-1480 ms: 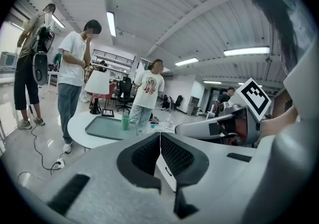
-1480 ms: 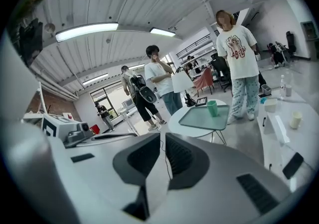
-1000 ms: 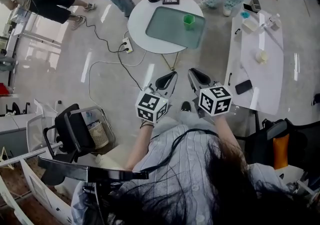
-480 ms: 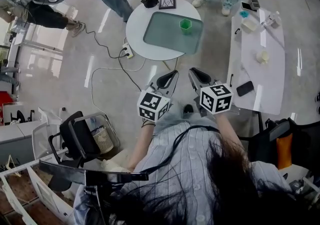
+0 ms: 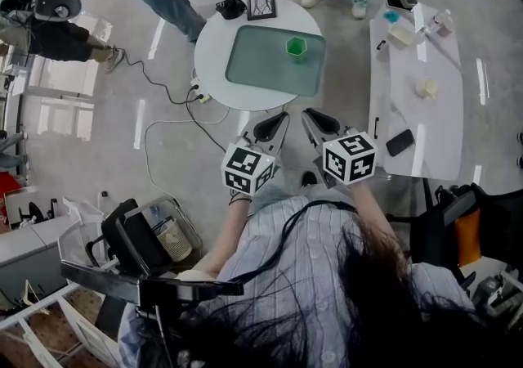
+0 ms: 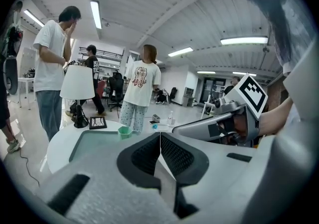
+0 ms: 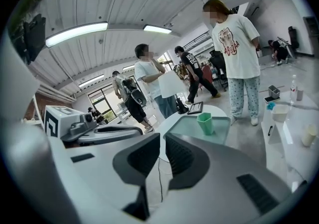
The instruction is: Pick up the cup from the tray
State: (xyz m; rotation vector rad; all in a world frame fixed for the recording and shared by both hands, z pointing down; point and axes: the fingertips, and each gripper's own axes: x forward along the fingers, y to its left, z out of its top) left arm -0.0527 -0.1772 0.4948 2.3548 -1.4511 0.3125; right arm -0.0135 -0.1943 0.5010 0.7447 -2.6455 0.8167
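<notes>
2 shut grippers, 1 cup well ahead

Both tools are empty. The left gripper (image 5: pixel 274 123) has its jaws pressed together, and the right gripper (image 5: pixel 314 120) shows only a thin slit between its pads, with nothing in either. The green cup (image 5: pixel 296 47) stands upright on the grey-green tray (image 5: pixel 253 64), in the tray's far right part. The tray lies on a round white table (image 5: pixel 211 47), well apart from both grippers.

The step in hand looks like the approach. To do it well, commit 1 gripper. The right one seems better placed, since the cup sits nearly straight ahead of its jaws in the right gripper view. Open the jaws wider than the cup before arriving and come in low over the tray's near rim. Straddle the cup at mid-height, then close gently, as it looks light and easy to tip or squash. Lift straight up so the base clears the rim.
</notes>
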